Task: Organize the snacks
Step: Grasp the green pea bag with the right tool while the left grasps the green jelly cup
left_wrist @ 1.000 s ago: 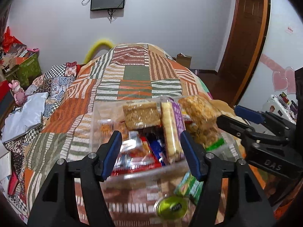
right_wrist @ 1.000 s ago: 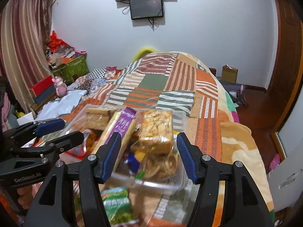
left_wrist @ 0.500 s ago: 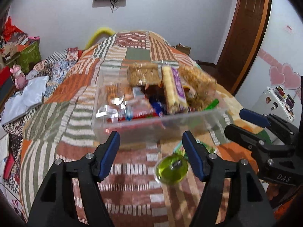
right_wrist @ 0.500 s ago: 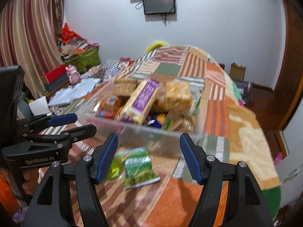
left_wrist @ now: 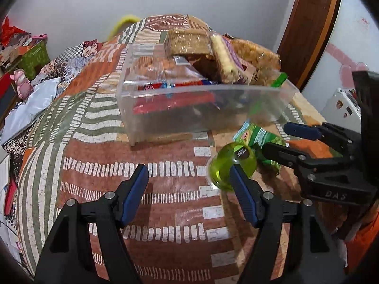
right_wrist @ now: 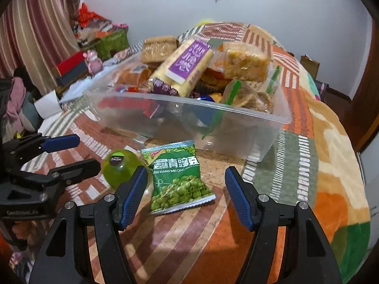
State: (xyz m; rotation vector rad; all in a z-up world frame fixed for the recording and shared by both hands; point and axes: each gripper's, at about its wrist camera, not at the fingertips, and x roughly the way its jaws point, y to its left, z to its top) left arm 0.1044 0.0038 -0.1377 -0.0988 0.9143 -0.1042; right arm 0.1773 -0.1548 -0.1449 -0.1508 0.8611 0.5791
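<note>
Lying ahead of open, empty right hand-held gripper: green pea packet; jelly cup left; snack-filled clear bin beyond; left hand-held gripper open, empty.

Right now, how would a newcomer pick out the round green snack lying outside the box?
Find the clear plastic box heaped with snacks on the patchwork bedspread. On the near side lie two green items: the translucent green jelly cup is the round one, left of the flat green pea packet.

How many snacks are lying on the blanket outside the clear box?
2: a green pea packet just in front of the clear box, and a round green jelly cup left of it. The box may hide others.
</note>
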